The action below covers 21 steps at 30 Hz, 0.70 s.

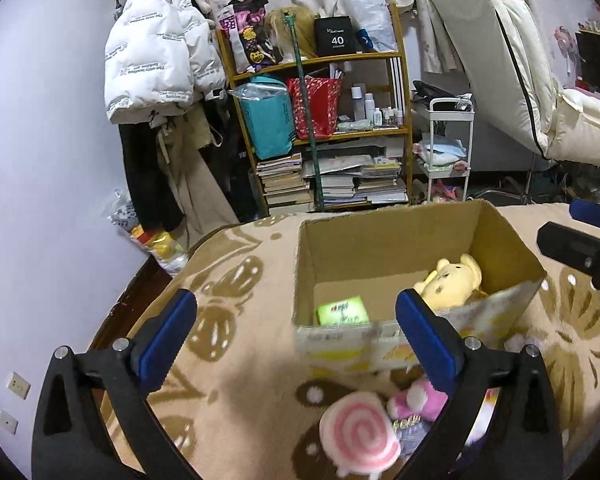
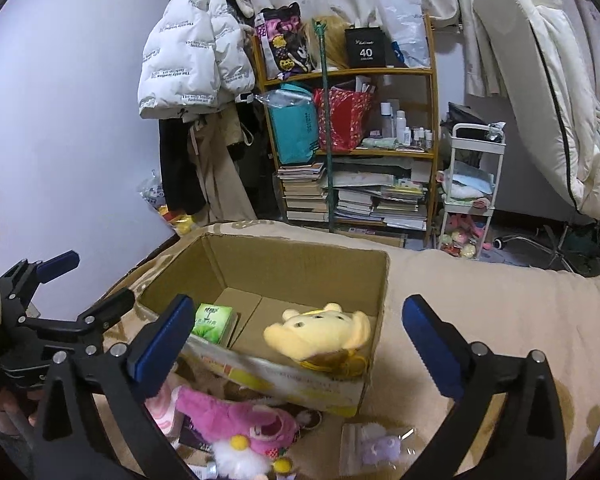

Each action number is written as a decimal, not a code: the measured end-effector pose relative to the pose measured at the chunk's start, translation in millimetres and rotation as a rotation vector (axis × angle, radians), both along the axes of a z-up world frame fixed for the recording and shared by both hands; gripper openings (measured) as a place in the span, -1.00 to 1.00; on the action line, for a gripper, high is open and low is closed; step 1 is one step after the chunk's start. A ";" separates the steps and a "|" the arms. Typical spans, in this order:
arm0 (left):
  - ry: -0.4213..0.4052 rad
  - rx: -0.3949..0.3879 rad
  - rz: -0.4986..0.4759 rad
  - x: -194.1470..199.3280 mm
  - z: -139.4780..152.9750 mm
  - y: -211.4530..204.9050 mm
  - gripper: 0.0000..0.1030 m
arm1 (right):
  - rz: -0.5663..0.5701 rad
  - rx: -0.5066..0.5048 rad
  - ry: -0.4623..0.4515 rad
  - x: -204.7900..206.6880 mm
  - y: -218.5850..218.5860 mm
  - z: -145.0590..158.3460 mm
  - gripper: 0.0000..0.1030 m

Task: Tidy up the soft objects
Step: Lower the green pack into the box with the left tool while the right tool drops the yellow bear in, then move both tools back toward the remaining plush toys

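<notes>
Hovering just short of the cardboard box, the left gripper stands wide open and empty. Inside the box lie a green tissue pack at its left and a yellow bear plush at its right. Before its near wall lies a pink plush. The right gripper, likewise near the box, gapes empty.

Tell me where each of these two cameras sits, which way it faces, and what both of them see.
Left wrist: on the left gripper, open, facing the cardboard box; the right gripper's tip shows at the right edge.
Right wrist: on the right gripper, open, facing the same box from the other side; the left gripper shows at left.
Shared: box, yellow plush, green pack, bookshelf.
</notes>
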<state>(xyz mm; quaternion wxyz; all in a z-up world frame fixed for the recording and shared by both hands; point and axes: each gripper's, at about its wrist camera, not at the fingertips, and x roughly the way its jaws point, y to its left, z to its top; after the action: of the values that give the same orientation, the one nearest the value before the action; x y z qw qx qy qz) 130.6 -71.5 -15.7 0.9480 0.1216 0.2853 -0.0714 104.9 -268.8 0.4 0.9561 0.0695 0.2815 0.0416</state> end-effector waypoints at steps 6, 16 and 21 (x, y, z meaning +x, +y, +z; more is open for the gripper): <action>0.008 -0.034 0.025 -27.4 13.7 17.8 0.92 | -0.003 -0.004 0.010 -26.3 4.1 4.4 1.00; -0.101 -0.076 0.056 -79.4 36.6 39.9 0.92 | -0.033 -0.032 -0.055 -78.3 14.0 18.4 1.00; -0.077 -0.074 0.049 -92.7 34.8 41.9 0.92 | -0.031 -0.048 -0.056 -96.8 18.0 20.2 1.00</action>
<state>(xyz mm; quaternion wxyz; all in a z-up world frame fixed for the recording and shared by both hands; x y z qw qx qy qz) 37.8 -29.6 19.1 0.9636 0.0823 0.2486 -0.0541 8.1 -250.8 20.6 0.9656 0.0498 0.2543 0.0220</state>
